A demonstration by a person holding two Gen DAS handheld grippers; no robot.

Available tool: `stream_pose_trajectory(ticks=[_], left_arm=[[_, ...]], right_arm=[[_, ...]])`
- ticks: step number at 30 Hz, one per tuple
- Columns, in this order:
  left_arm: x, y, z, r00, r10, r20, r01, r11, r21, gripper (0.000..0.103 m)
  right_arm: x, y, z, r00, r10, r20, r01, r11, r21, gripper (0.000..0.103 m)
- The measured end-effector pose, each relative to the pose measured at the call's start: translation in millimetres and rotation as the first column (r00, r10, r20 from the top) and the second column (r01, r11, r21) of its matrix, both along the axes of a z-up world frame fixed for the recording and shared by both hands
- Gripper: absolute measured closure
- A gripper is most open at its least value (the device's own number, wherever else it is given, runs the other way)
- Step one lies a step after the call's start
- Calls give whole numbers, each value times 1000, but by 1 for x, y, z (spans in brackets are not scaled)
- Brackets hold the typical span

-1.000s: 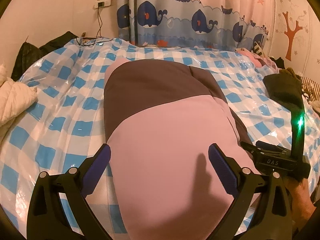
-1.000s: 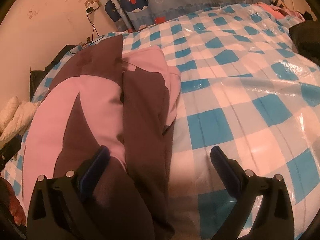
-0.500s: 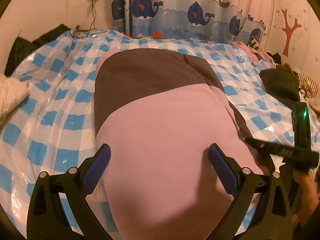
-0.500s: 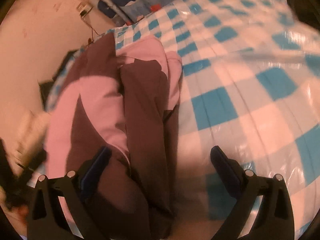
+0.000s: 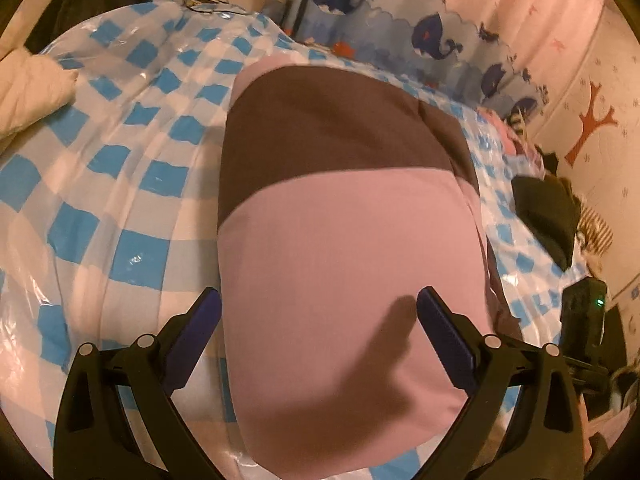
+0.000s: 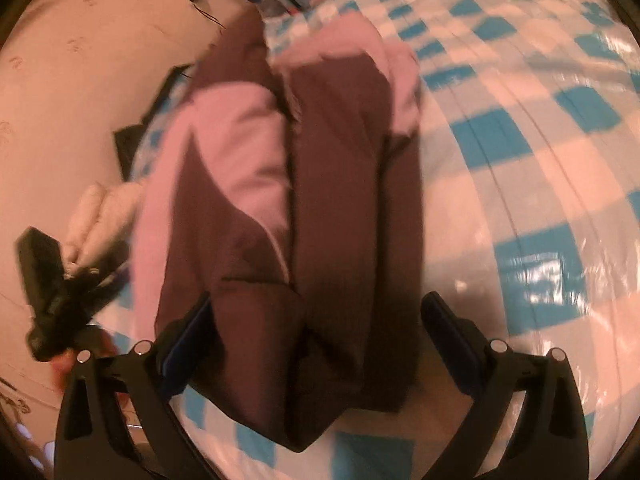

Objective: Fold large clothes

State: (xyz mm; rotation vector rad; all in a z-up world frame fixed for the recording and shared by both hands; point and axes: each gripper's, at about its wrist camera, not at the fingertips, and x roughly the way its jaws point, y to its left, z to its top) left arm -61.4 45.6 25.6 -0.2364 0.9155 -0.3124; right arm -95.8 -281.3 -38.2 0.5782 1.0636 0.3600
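Note:
A pink and dark brown garment lies folded lengthwise on the blue-and-white checked plastic sheet. My left gripper hovers open over its pink near end, nothing between the fingers. In the right wrist view the same garment shows its long folded brown layers, and my right gripper stands open astride the garment's near brown end. The left gripper's body appears blurred at the left of that view. The right gripper's body sits at the right edge of the left wrist view.
A whale-print curtain hangs behind the bed. A cream quilted item lies at the left edge, a dark garment and striped cloth at the right. Black clothing sits at the far left corner.
Both grippers have moved in closer to the garment's near end and tilted down. The right wrist view has swung left, so the garment now fills its centre. Both stay open.

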Motion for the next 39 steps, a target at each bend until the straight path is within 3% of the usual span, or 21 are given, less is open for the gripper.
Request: stream_pose_trajectory(ticks=[2, 5, 8, 11, 12, 14, 15, 17, 18, 20, 21, 23, 25, 27, 28, 29, 30, 31, 33, 36, 39], left_arm=[[0, -4, 1, 1000, 2, 4, -2, 1000, 26, 9], [-3, -5, 10, 999, 11, 38, -12, 999, 29, 9], [-8, -9, 26, 993, 17, 118, -18, 1000, 3, 9], [-12, -22, 37, 985, -4, 172, 5, 1000, -4, 9], [-10, -27, 36, 986, -16, 165, 14, 1000, 11, 9], [-3, -38, 24, 994, -46, 98, 42, 998, 42, 9], [1, -46, 13, 996, -67, 54, 63, 995, 74, 9], [-2, -59, 11, 993, -86, 83, 71, 982, 175, 8], [-3, -61, 11, 992, -93, 85, 76, 980, 183, 8], [-4, -60, 13, 991, -113, 73, 99, 979, 176, 8], [-3, -60, 13, 991, -117, 65, 104, 979, 177, 8], [0, -58, 11, 991, -124, 45, 114, 979, 170, 8], [-1, -60, 11, 990, -136, 39, 127, 976, 178, 8], [-1, -56, 12, 989, -141, 38, 134, 978, 161, 8], [0, -49, 16, 991, -124, 46, 118, 986, 120, 8], [1, -42, 20, 993, -100, 58, 95, 992, 82, 8], [3, -35, 23, 994, -78, 71, 75, 996, 43, 8], [6, -24, 27, 996, -33, 86, 33, 999, -6, 8], [15, -5, 32, 993, 49, 112, -45, 998, -35, 8], [30, 8, 19, 995, 75, 65, -71, 996, -58, 8], [43, -2, 2, 999, 45, 0, -45, 996, -75, 8]], right_arm=[[-3, -14, -3, 999, -37, -38, 41, 993, 110, 7], [-9, -24, 12, 999, -35, 0, 35, 992, 125, 7], [-6, -35, 11, 999, -38, -27, 42, 983, 176, 7], [-10, -11, 18, 996, 87, 35, -94, 949, 302, 7], [-12, -2, 22, 990, 130, 55, -140, 947, 288, 7], [-17, 23, 20, 980, 197, 24, -198, 976, 92, 7], [-18, 25, 16, 981, 194, 1, -194, 981, 3, 7], [-22, 12, 14, 989, 147, -9, -147, 989, -19, 7], [-27, -4, 21, 998, 66, 8, -66, 997, -39, 7], [-36, -22, 51, 989, -59, 134, 82, 982, -168, 7], [-36, -24, 66, 978, -76, 196, 114, 975, -189, 7], [-28, -16, 95, 946, -44, 320, 108, 977, -185, 7], [-12, 6, 100, 941, 38, 337, 32, 979, -200, 7], [17, 27, 61, 977, 105, 183, -57, 967, -250, 7], [28, 36, 23, 989, 131, 64, -113, 967, -230, 7], [33, 32, -22, 991, 127, -51, -131, 987, -93, 6], [31, 29, -31, 989, 130, -64, -134, 989, -64, 6], [28, 25, -26, 988, 141, -66, -147, 985, -86, 7], [25, 11, -3, 990, 135, -52, -138, 988, -70, 7], [37, -5, 61, 987, 72, 145, -40, 977, -210, 7], [77, -6, 116, 953, 3, 302, 78, 964, -256, 7]])
